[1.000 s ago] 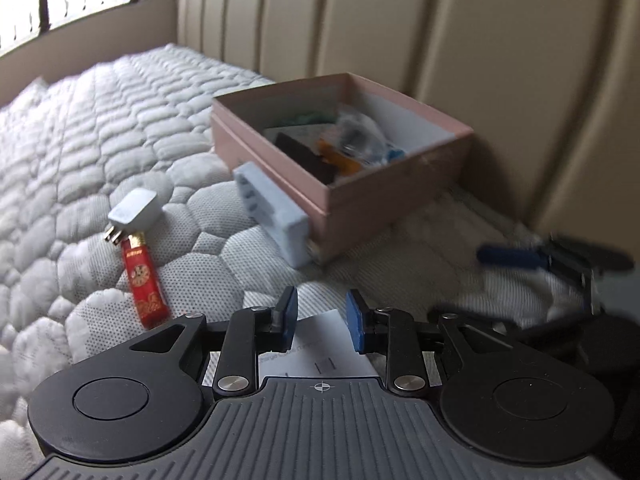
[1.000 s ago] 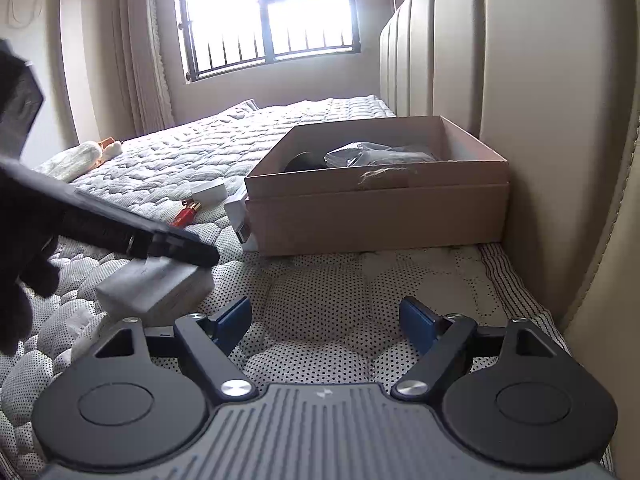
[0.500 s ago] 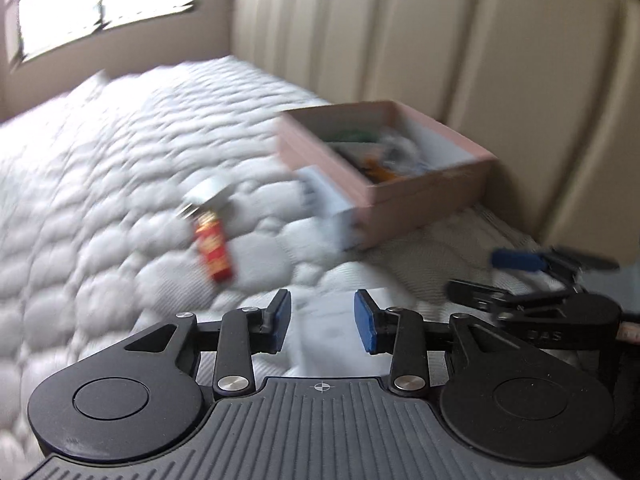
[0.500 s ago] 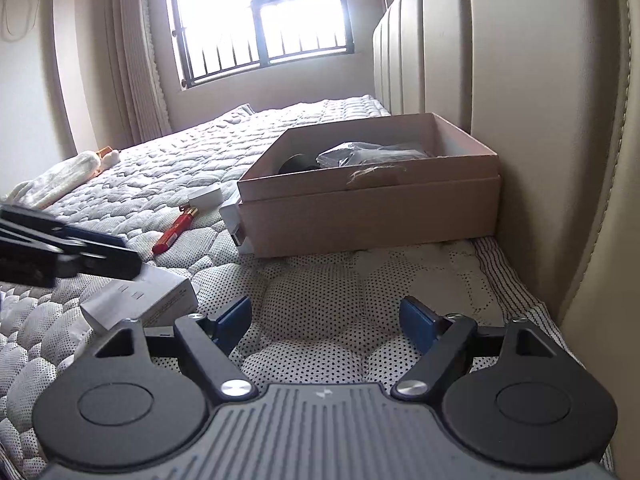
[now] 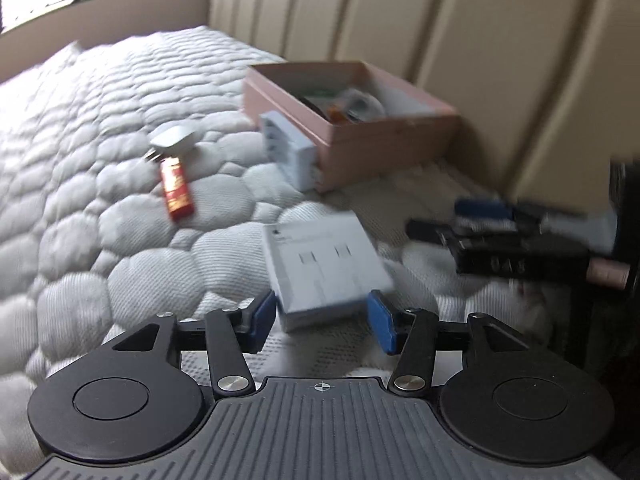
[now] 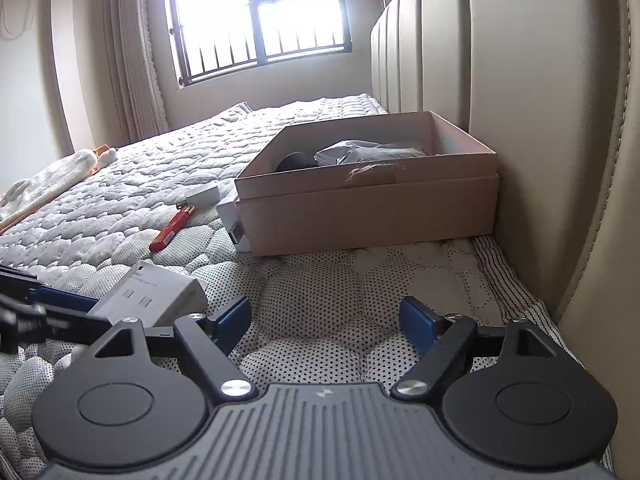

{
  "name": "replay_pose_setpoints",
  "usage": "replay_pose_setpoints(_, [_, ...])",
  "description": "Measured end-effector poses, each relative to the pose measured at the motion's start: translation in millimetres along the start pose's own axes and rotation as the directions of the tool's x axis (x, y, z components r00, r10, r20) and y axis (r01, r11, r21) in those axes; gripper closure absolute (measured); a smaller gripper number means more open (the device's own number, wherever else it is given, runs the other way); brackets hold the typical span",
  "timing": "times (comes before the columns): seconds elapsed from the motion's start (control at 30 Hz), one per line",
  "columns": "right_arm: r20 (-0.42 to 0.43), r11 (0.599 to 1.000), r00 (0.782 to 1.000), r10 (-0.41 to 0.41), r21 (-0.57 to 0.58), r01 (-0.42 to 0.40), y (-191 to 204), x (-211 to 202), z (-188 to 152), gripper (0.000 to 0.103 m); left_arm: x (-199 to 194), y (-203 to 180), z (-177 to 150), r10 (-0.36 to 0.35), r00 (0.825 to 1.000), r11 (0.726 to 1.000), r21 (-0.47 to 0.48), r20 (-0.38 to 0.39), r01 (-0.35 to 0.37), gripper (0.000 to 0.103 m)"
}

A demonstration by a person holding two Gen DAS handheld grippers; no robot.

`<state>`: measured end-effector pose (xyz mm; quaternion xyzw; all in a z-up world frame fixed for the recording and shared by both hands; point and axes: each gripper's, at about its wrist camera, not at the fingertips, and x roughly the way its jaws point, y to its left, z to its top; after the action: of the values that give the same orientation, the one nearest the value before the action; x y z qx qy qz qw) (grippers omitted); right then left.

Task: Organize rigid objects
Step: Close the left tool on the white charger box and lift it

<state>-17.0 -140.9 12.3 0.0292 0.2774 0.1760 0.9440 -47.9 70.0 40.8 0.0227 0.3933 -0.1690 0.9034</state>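
Lying flat on the quilted mattress, a small white carton sits just ahead of the left gripper, whose jaws are opening; the near end of the carton is between the blue pads, but they do not press on it, so it is released. In the right wrist view the same carton rests at the lower left, with the left gripper's blue-tipped fingers beside it. The right gripper hangs with its jaws spread wide over bare dotted mattress fabric, holding nothing. Farther back, an open pinkish cardboard box stands against the padded beige headboard; it holds a crinkled clear bag and other small items too blurred to name. A white power strip leans against the box's near corner. To its left a red lighter lies on the quilting, with a white plug adapter touching its far end. A barred window lights the room, and a rolled pale cloth lies at the mattress's far left edge.
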Motion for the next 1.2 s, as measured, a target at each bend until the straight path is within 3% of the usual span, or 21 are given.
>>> replay_pose_setpoints(0.13, [-0.005,1.0,1.0,0.002,0.006,-0.002,-0.7,1.0,0.5,0.021,13.2,-18.4,-5.5,0.003,0.999,0.997,0.073,-0.046,0.001,0.048])
replay_pose_setpoints(0.43, [-0.039,0.999,0.999,-0.006,-0.039,0.004,-6.7,-21.5,5.7,0.021,21.0,-24.2,3.7,0.02,0.999,0.998,0.053,-0.045,-0.018,0.048])
replay_pose_setpoints(0.63, [-0.106,0.996,0.994,-0.033,-0.088,0.024,-11.7,-34.4,-10.3,0.021,33.0,-34.1,11.4,-0.022,0.998,0.999,0.044,-0.05,0.024,0.048])
replay_pose_setpoints(0.7, [-0.115,0.994,0.992,-0.041,-0.104,0.029,-12.1,-35.0,-16.1,0.019,37.5,-38.6,12.0,-0.031,0.998,0.998,0.057,-0.057,0.034,0.046])
replay_pose_setpoints(0.77, [-0.115,0.993,0.992,-0.044,-0.116,0.031,-10.6,-36.6,-20.7,0.016,39.7,-42.9,10.4,-0.04,0.997,0.995,0.089,-0.06,0.045,0.037])
replay_pose_setpoints(0.83, [-0.124,0.992,0.992,-0.033,-0.126,0.018,-8.9,-37.0,-24.1,0.008,37.2,-45.7,7.2,-0.059,0.996,0.989,0.132,-0.064,0.067,0.036])
replay_pose_setpoints(0.97, [-0.133,0.987,0.991,-0.025,-0.158,0.004,-7.3,-35.4,-29.5,0.003,14.4,-43.6,5.0,-0.097,0.995,0.98,0.173,-0.017,0.098,0.039])
replay_pose_setpoints(1.1, [-0.156,0.99,0.988,0.004,-0.137,-0.026,-11.1,-31.4,-27.1,0.0,-4.8,-45.1,10.7,-0.048,0.997,0.965,0.259,0.052,0.033,0.039])
replay_pose_setpoints(1.2, [-0.168,0.99,0.986,0.011,-0.137,-0.034,-10.7,-29.5,-26.4,0.0,-0.4,-34.7,25.1,-0.033,0.998,0.981,0.194,0.059,0.021,0.039])
